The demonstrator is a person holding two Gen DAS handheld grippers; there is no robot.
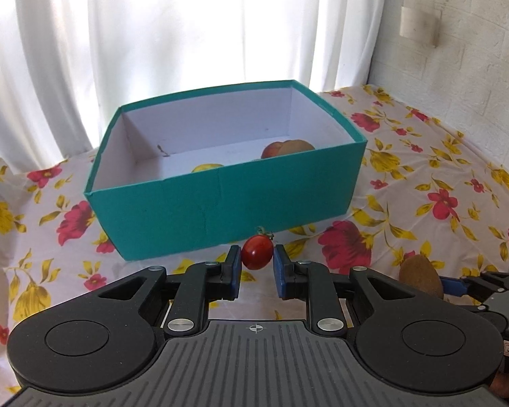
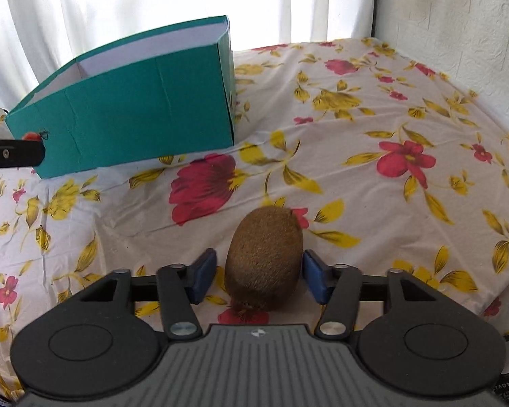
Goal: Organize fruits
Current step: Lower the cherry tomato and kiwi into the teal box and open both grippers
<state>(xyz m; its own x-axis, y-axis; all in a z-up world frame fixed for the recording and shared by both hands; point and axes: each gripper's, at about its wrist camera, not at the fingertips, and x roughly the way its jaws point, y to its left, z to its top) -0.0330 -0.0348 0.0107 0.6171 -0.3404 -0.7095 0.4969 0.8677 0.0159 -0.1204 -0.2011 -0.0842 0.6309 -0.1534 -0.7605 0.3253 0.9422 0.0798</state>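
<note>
Kiwi (image 2: 264,261), long axis lying along the right gripper (image 2: 259,276), is being straddled by spread fingers, nearside of the teal box (image 2: 125,118); the left gripper (image 1: 257,271) is pinching a cherry tomato (image 1: 257,254).

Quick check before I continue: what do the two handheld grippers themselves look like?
Both match: the left gripper and right gripper have black linkage arms with silver pivot screws, blue pads on the fingers, round black side housings, and a grey ribbed body marked with a small crosshair. No cables or sleeves visible.
</note>
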